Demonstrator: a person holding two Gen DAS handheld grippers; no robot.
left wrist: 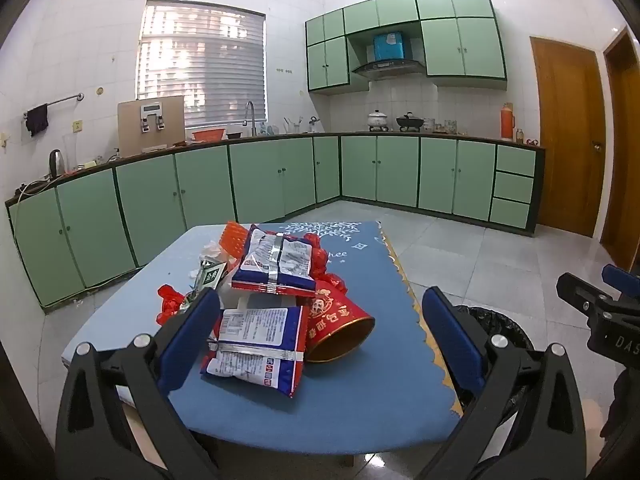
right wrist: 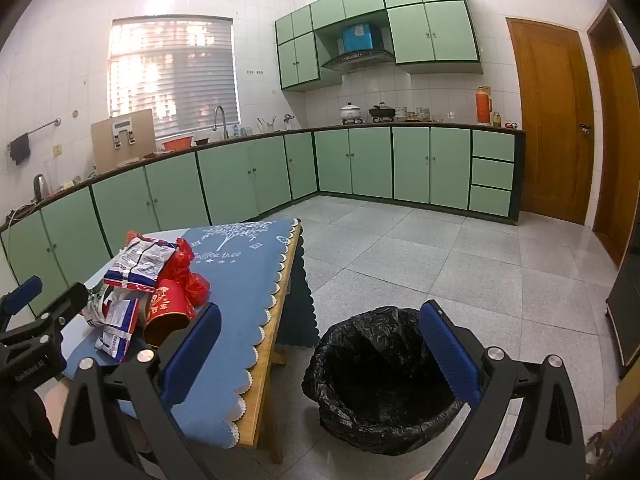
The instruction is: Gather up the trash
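A pile of trash lies on the blue-clothed table [left wrist: 360, 392]: a near blue-white snack bag [left wrist: 256, 344], a second snack bag [left wrist: 276, 260] on top behind it, a red paper cup [left wrist: 340, 328] on its side, red plastic scraps [left wrist: 170, 304] and a green carton [left wrist: 210, 276]. My left gripper [left wrist: 320, 336] is open, its jaws wide around the near bag and cup, above the table. My right gripper [right wrist: 320, 356] is open and empty, over the floor between the table edge and the black-lined trash bin [right wrist: 384, 384]. The pile also shows in the right wrist view [right wrist: 136, 276].
The bin stands on the tiled floor right of the table, and its rim shows in the left wrist view [left wrist: 496, 324]. Green kitchen cabinets [left wrist: 280, 180] line the far walls. Wooden doors [right wrist: 552, 120] are at the right. A dark object [right wrist: 628, 308] stands at the far right.
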